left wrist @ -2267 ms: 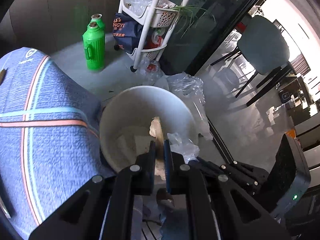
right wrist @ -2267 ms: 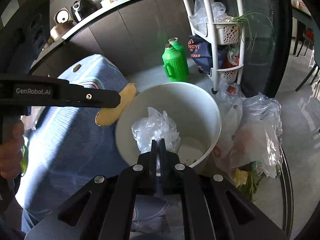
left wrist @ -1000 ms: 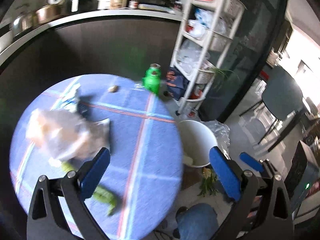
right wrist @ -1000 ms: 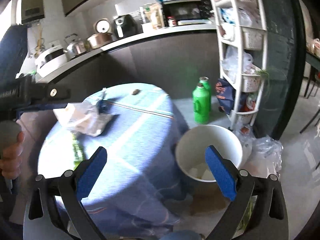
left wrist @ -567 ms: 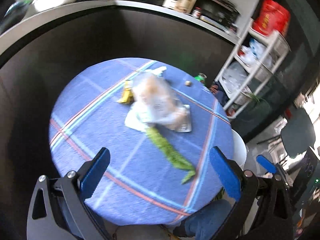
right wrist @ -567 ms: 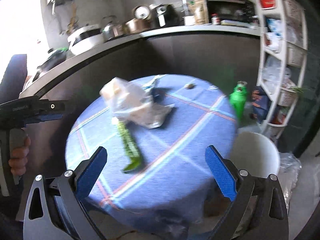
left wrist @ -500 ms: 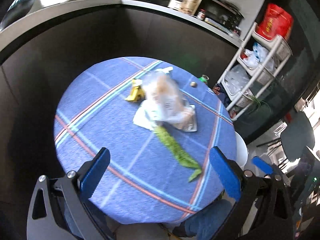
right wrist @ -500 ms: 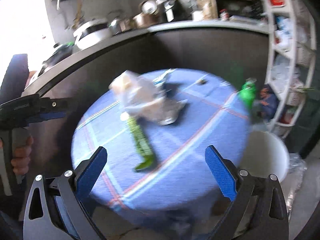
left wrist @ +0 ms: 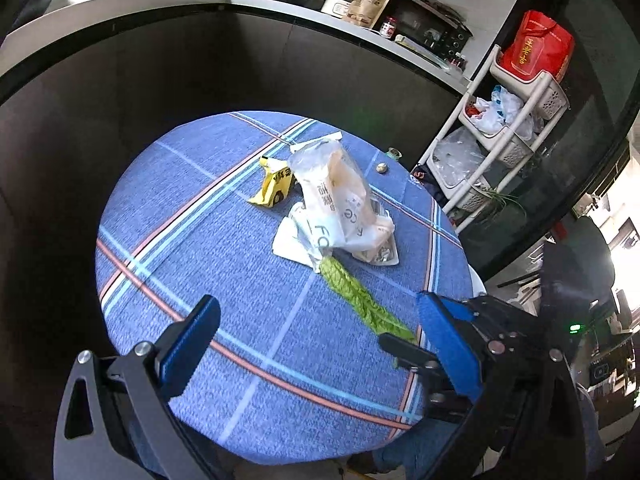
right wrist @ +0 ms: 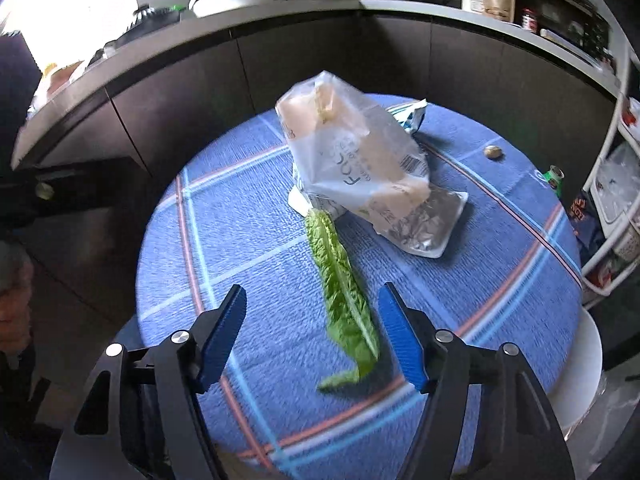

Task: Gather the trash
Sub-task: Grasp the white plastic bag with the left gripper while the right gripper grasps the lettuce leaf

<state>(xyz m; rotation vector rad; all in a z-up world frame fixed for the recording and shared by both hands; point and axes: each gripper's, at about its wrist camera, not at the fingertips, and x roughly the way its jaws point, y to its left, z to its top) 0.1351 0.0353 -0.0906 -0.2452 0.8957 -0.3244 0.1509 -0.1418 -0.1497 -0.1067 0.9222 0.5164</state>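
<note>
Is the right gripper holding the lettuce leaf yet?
No. The right gripper is open above the table, and the lettuce leaf lies flat on the cloth, not pinched.

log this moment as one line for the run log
left gripper open, empty | right gripper open above lettuce leaf | bread bag on table
</note>
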